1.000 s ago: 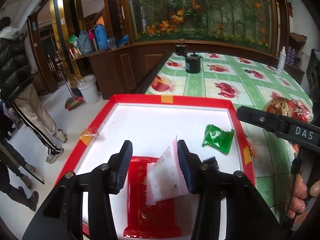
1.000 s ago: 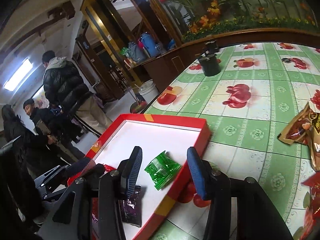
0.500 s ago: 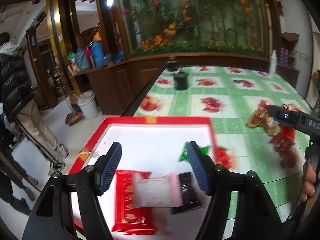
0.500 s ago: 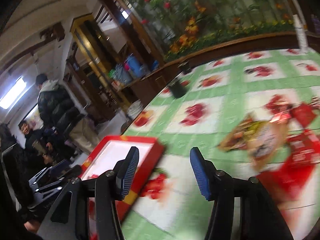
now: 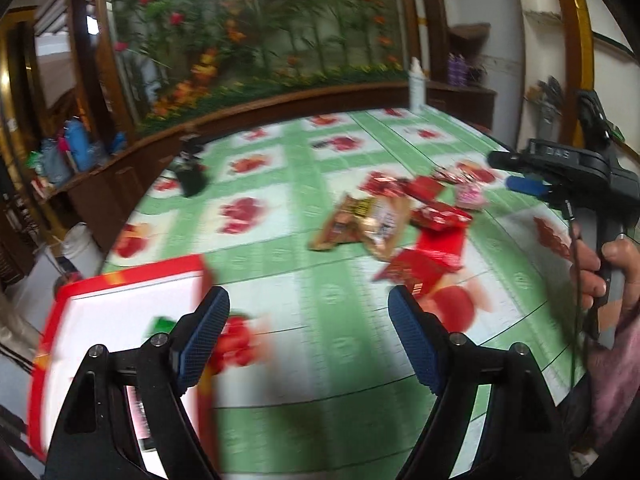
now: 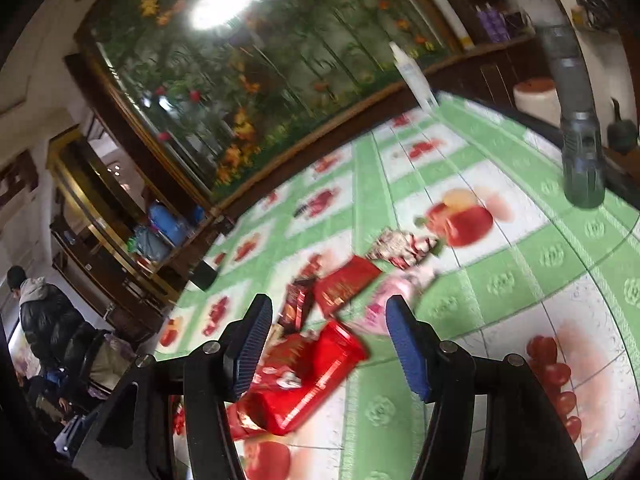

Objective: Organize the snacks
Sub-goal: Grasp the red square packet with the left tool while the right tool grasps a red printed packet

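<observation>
Both views are smeared by motion, so print on the wrappers cannot be read and several packets merge into red blurs. In the left wrist view the red tray point(image 5: 120, 276) sits at the lower left, partly hidden behind the left claw point(image 5: 308, 336); only a scrap of the green packet point(image 5: 162, 325) inside it shows. The left claw's jaws have just been opening and stand wide apart with nothing between them. The snack pile point(image 5: 400, 216) lies on the table point(image 5: 304, 360) ahead and to the right, well clear of the tray. The right claw point(image 6: 326, 344), also just opening and released, hovers over a red packet point(image 6: 308, 380) without pressing it; a pink packet point(image 6: 386, 300) lies just beyond.
</observation>
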### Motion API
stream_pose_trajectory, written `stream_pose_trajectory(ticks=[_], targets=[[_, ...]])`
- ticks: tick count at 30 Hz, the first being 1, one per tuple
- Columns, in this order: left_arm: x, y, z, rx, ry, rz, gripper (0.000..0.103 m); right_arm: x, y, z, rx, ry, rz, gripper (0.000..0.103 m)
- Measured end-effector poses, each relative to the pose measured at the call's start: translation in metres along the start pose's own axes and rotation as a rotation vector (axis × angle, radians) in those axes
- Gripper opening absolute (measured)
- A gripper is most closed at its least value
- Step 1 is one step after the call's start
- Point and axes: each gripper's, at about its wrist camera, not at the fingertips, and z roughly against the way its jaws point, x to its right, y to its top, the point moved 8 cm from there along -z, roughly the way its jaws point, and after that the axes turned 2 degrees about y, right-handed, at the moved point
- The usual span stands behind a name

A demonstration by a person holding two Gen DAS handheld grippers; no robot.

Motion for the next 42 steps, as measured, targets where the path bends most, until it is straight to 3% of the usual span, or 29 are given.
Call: stream_pose_trajectory(ticks=[3, 11, 21, 25, 31, 33, 42], targets=[[0.022, 0.006, -0.015, -0.023, -0.026, -0.012, 0.082, 0.002, -0.007, -0.009, -0.054, -0.006, -0.004, 0.062], [0.066, 0.015, -0.041, -0.059, -0.082, -0.057, 0.082, -0.008, -0.021, -0.014, -0.099, 0.021, 0.024, 0.062], [0.077, 0.005, -0.079, -0.138, -0.086, -0.027, 0.082, -0.011, -0.022, -0.014, -0.110, 0.044, 0.012, 0.062], [0.061, -0.002, -0.084, -0.171, -0.120, 0.052, 0.081, -0.011, -0.022, -0.016, -0.113, 0.041, 0.015, 0.062], [0.039, -0.012, -0.089, -0.219, -0.141, 0.127, 0.060, -0.019, -0.025, -0.021, -0.122, 0.011, 0.068, 0.062], [0.034, -0.014, -0.089, -0.225, -0.150, 0.134, 0.045, -0.024, -0.027, -0.024, -0.120, -0.007, 0.101, 0.062], [0.026, -0.019, -0.075, -0.220, -0.193, 0.106, 0.036, -0.035, -0.029, -0.038, -0.122, -0.049, 0.168, 0.062]])
